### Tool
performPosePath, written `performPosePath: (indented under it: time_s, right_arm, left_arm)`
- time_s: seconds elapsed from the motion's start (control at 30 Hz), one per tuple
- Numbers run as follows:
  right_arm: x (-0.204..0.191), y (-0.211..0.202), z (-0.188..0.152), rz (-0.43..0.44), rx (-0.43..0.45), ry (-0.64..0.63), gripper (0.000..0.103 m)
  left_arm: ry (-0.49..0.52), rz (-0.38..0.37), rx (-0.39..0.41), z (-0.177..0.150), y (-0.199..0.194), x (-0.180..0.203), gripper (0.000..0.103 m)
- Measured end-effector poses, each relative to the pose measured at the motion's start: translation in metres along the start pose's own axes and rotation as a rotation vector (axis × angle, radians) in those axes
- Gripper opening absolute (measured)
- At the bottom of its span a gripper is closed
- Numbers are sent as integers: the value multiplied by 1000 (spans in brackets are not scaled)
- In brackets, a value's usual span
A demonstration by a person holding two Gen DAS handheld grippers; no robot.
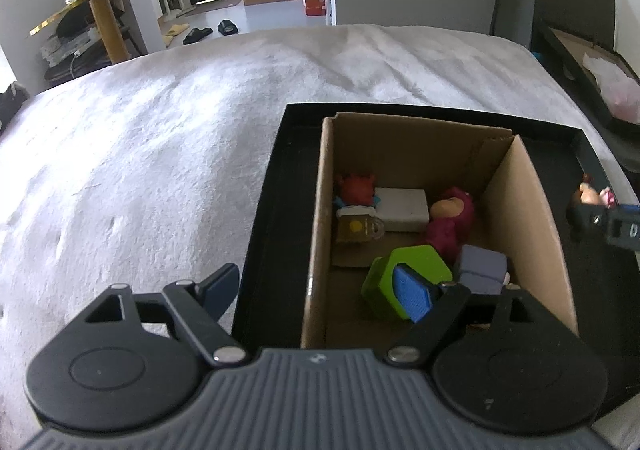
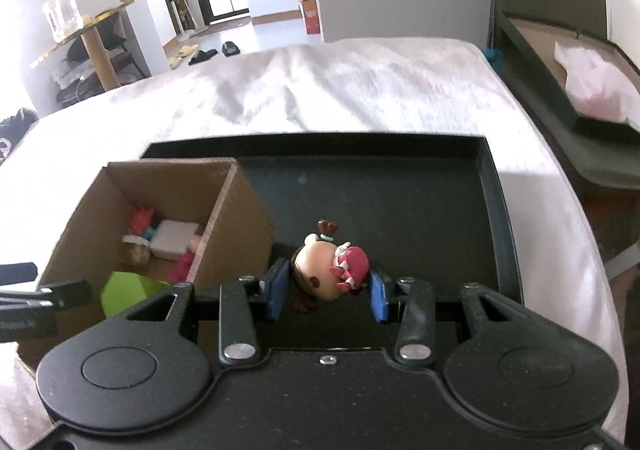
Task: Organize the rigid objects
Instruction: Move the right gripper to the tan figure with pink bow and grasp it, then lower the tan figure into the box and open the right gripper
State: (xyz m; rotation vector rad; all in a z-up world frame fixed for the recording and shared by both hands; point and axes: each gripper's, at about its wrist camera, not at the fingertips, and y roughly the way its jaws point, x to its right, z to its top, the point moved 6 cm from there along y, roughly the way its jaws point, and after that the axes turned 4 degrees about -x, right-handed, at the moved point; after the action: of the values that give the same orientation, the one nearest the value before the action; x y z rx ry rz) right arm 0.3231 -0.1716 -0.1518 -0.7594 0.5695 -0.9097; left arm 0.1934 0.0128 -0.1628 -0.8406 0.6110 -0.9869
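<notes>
The right tongs [image 2: 329,288] are clamped on a doll [image 2: 330,270], pinching its round head and red dress from the sides above the black tray [image 2: 494,186]. That curved, glossy surface could let the doll twist or squirt out, likely if it swings toward the box [image 2: 236,218] too fast or clips the cardboard wall. The left tongs [image 1: 316,288] stand apart and empty, straddling the box's left wall, one finger over the green block [image 1: 412,274]. Both pairs tilt steeply down over the bed [image 1: 160,130].
</notes>
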Motion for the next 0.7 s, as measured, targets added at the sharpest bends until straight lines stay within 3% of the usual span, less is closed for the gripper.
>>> performPosePath:
  time_s: [0.27,0.7]
  right_arm:
    - [-21,-15,16,0,38,-28,41]
    - [-54,-26,26,11,72,-63,41]
  left_arm:
    - [-25,-52,29,-1,-6,-7,73]
    - [-72,-123,26,-8,-5,-20,34]
